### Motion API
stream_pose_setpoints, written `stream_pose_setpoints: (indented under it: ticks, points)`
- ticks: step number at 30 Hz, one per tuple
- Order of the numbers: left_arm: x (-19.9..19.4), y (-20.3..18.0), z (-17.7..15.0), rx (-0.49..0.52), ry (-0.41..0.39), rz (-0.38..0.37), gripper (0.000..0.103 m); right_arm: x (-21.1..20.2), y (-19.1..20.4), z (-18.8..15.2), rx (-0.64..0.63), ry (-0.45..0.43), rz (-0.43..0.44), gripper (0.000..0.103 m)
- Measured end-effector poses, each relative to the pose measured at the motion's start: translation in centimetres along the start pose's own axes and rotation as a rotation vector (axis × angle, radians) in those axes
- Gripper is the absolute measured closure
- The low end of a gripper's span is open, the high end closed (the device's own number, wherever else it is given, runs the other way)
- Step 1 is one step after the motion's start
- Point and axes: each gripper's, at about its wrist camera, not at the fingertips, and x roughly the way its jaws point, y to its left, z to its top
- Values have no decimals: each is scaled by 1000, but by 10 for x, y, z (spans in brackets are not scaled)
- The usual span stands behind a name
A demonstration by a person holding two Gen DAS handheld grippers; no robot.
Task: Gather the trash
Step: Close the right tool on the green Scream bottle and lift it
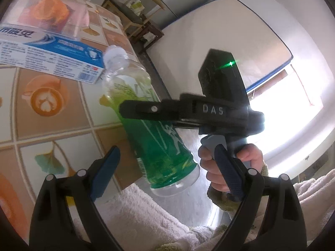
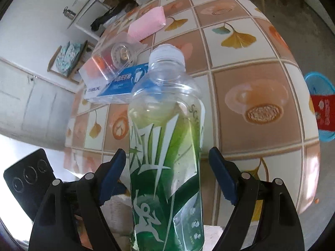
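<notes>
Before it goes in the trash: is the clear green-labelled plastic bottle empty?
Empty: the clear green-labelled plastic bottle shows no liquid, and its white cap is on.

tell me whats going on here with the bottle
A person is clearing a patterned table with a handheld tool in each hand. The right tool reaches across a green-labelled plastic bottle that is tilted off the table edge; in its own view the bottle sits between its pads, which look spread. The left tool is open and holds nothing. A toothpaste box still lies on the table.
</notes>
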Motion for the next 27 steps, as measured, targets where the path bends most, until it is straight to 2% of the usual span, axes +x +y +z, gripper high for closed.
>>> stream_pose_setpoints:
  ticks: [3, 5, 9, 12, 15, 19, 21, 22, 24, 27]
  points:
    - [-12, 5, 2, -17, -32, 20, 17, -1, -3, 0, -8, -11, -5, 42]
    - [-24, 9, 5, -26, -66, 48, 17, -3, -8, -1, 6, -16, 20, 42]
    - [-48, 10, 20, 1, -136, 138, 17, -8, -16, -2, 21, -44, 15, 43]
    - [-72, 6, 37, 77, -199, 252, 16, -12, -24, -2, 30, -55, 22, 43]
    - [-87, 1, 60, 189, -211, 364, 15, -13, -27, 0, 17, -49, 40, 43]
    - [-90, -8, 106, 474, -99, 512, 11, -12, -27, 2, -17, -38, 59, 43]
    - [-89, -4, 128, 572, -42, 538, 10, -11, -29, 3, -20, -34, 80, 43]
    - [-89, -2, 137, 600, -9, 532, 10, -11, -31, 4, -20, -32, 93, 43]
    - [-74, 4, 162, 668, 146, 481, 9, -11, -33, 5, -22, -29, 108, 43]
    - [-54, 8, 186, 757, 294, 426, 9, -10, -33, 5, -32, -26, 117, 43]
